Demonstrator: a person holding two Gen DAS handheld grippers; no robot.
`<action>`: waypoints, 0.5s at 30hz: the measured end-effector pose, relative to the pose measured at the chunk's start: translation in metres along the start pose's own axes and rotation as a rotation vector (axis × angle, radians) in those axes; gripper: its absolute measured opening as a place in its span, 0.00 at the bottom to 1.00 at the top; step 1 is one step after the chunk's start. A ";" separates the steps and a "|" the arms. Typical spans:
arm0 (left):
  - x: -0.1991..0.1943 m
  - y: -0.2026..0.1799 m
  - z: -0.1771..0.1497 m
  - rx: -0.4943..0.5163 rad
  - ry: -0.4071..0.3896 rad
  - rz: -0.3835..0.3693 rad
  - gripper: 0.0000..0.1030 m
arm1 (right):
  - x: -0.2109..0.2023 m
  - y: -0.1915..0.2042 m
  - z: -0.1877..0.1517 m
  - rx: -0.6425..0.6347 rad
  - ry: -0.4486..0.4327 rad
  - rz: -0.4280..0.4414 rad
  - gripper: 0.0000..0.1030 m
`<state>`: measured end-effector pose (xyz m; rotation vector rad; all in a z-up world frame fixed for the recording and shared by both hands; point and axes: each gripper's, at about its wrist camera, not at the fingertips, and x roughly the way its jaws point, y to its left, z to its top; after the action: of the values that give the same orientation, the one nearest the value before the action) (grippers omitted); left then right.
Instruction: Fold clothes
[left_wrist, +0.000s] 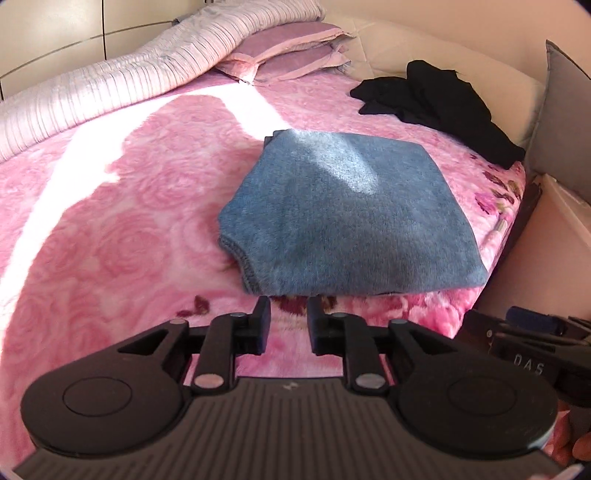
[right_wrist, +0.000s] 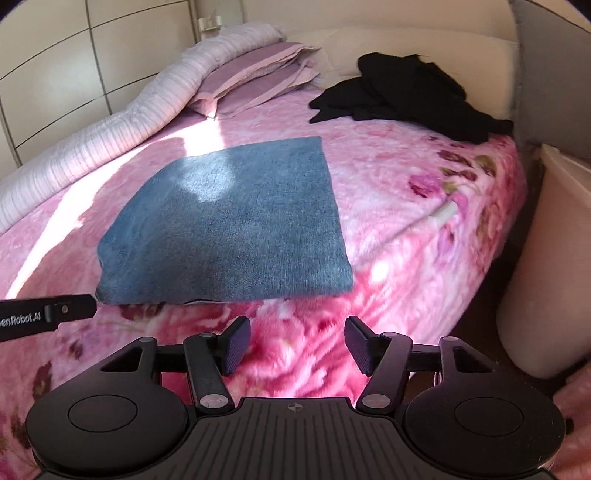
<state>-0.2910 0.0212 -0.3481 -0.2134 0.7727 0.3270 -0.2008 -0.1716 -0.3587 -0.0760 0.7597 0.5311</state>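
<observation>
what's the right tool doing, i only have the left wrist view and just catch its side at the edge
Observer: The right tool is open wide, with nothing between its pads.
Operator: is it on the blue garment
Observer: No. It is short of the near edge of the blue garment, with only the pink blanket showing in its gap.
Operator: and how does my tool look from over there
Observer: From the right wrist view, the tip of the left tool sits right beside the garment's near left corner. I cannot tell whether it touches.
</observation>
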 end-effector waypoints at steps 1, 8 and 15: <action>-0.004 0.000 -0.001 0.003 -0.002 0.006 0.20 | -0.004 0.002 -0.001 -0.001 -0.005 -0.006 0.59; -0.031 0.007 -0.008 -0.003 -0.027 0.034 0.27 | -0.027 0.016 -0.002 -0.008 -0.027 -0.028 0.60; -0.045 0.014 -0.015 -0.002 -0.040 0.033 0.28 | -0.038 0.035 -0.007 -0.056 -0.027 -0.015 0.60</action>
<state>-0.3364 0.0205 -0.3276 -0.1954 0.7370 0.3622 -0.2450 -0.1595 -0.3333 -0.1263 0.7180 0.5379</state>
